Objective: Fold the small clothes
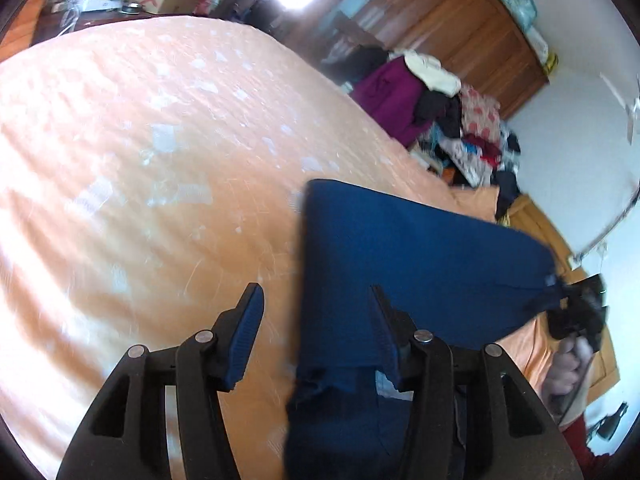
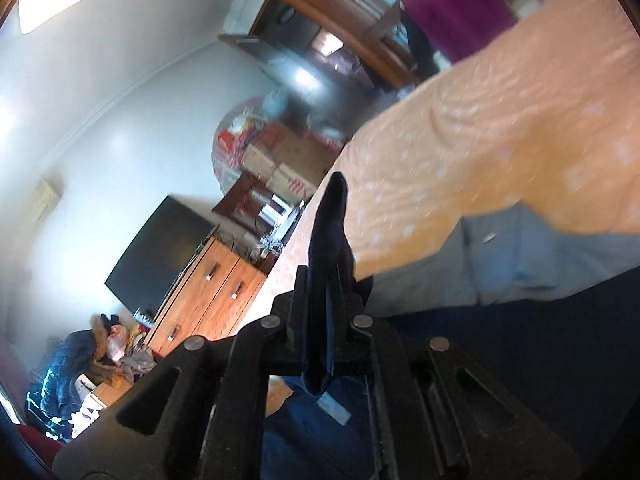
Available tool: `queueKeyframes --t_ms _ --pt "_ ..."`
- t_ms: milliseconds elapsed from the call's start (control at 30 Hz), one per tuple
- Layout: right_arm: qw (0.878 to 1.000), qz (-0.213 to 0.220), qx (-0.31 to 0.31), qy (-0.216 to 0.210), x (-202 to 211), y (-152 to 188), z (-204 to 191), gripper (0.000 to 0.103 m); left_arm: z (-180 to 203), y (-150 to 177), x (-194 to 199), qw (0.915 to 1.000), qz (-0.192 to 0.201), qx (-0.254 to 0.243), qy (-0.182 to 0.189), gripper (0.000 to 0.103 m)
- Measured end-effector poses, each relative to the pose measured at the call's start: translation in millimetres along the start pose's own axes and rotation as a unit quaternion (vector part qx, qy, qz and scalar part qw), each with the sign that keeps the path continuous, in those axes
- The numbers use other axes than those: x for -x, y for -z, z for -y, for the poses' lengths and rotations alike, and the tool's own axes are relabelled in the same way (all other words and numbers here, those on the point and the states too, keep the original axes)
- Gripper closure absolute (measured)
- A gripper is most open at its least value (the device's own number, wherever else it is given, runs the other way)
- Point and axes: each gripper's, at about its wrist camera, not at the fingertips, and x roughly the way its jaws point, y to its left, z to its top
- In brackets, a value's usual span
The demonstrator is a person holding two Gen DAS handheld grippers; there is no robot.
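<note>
Hanging above an orange bedspread point(image 1: 120, 152), a dark blue garment point(image 1: 400, 240) of plain knit-like cloth is stretched taut between the two tools; its near edge is frayed and motion-blurred. The left hand-held gripper point(image 1: 316, 308) stands with jaws wide apart: the blue-padded left finger point(image 1: 246, 332) is over bare bedspread, the right finger point(image 1: 386, 332) lies against the garment, and nothing is pinched between them. The garment spans from this gripper toward the far right, where the right hand-held gripper point(image 1: 576, 308), held by a person's hand point(image 1: 568, 364), bunches one corner. In the right wrist view the right hand-held gripper point(image 2: 324, 304) is clamped on a narrow upright fold of the dark blue garment point(image 2: 330, 240), which rises past the fingertips; more blue cloth point(image 2: 320, 428) hangs below. A grey-blue fabric point(image 2: 540, 252) lies at the bedspread's point(image 2: 500, 132) near edge. Cardboard boxes point(image 2: 280, 160) are stacked at the far wall, contents not discernible. A pile of mixed clothing point(image 1: 440, 112) is heaped at the far right, before a wooden wardrobe point(image 1: 460, 20).
</note>
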Motion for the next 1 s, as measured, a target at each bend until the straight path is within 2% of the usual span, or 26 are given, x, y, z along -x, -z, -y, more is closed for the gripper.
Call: queueKeyframes --t_ms 100,267,333,367,433,467,500,533,567,633,667,733,767,800,833,867,900,1000 --pt "1.0 0.015 -0.006 0.019 26.3 -1.0 11.7 0.098 18.0 -10.2 -22.8 0.9971 -0.044 -0.063 0.003 0.049" --pt "0.998 0.015 -0.039 0.048 50.9 10.9 44.9 0.098 31.6 -12.9 -47.5 0.9903 -0.09 -0.106 -0.008 0.05" --pt "0.997 0.001 -0.057 0.052 50.8 19.4 59.5 0.098 46.9 -11.8 -66.1 0.981 -0.12 -0.15 -0.025 0.05" --pt "0.996 -0.005 -0.064 0.055 50.3 24.8 65.8 0.098 54.5 -7.9 -71.9 0.9743 -0.134 -0.178 -0.037 0.05" --pt "0.995 -0.015 -0.072 0.061 45.8 27.3 75.0 0.097 68.2 12.2 -86.6 0.9477 -0.176 -0.255 -0.078 0.05" --pt "0.995 -0.019 -0.078 0.063 46.2 29.2 81.3 0.097 67.5 24.2 -94.8 0.927 -0.194 -0.295 -0.126 0.05" --pt "0.994 -0.022 -0.081 0.068 45.4 31.3 87.7 0.097 65.0 35.0 -106.8 0.899 -0.209 -0.339 -0.181 0.046" --pt "0.993 -0.026 -0.082 0.082 46.2 34.5 95.8 0.097 62.6 35.5 -106.9 0.9002 -0.205 -0.341 -0.177 0.043" --pt "0.991 -0.031 -0.084 0.096 49.6 37.8 104.7 0.097 57.7 32.4 -104.7 0.9068 -0.205 -0.327 -0.169 0.042" --pt "0.986 -0.046 -0.08 0.138 57.8 48.9 124.9 0.097 49.1 28.1 -97.8 0.9085 -0.199 -0.325 -0.172 0.04" --pt "0.977 -0.065 -0.069 0.189 59.1 55.2 138.8 0.094 42.0 26.6 -92.4 0.9119 -0.194 -0.32 -0.169 0.038" --pt "0.962 -0.108 -0.096 0.23 60.0 69.9 168.2 0.092 28.9 20.4 -80.4 0.9255 -0.18 -0.289 -0.166 0.039" --pt "0.96 -0.112 -0.106 0.233 63.9 75.5 175.1 0.098 26.8 17.3 -71.4 0.928 -0.166 -0.283 -0.176 0.046" --pt "0.963 -0.108 -0.107 0.224 69.8 79.7 175.9 0.095 26.9 15.1 -56.7 0.9271 -0.145 -0.284 -0.197 0.051" --pt "0.965 -0.106 -0.101 0.219 74.3 80.9 172.2 0.094 27.2 12.8 -44.7 0.9318 -0.133 -0.277 -0.193 0.051" --pt "0.966 -0.105 -0.093 0.219 77.2 81.3 168.1 0.09 26.6 14.8 -30.0 0.94 -0.119 -0.269 -0.174 0.051" --pt "0.966 -0.103 -0.091 0.217 78.0 81.2 167.1 0.085 30.7 16.9 -17.2 0.9442 -0.108 -0.268 -0.158 0.051" --pt "0.97 -0.097 -0.106 0.197 77.0 86.1 172.4 0.078 44.3 31.7 -11.6 0.9365 -0.126 -0.295 -0.142 0.05"
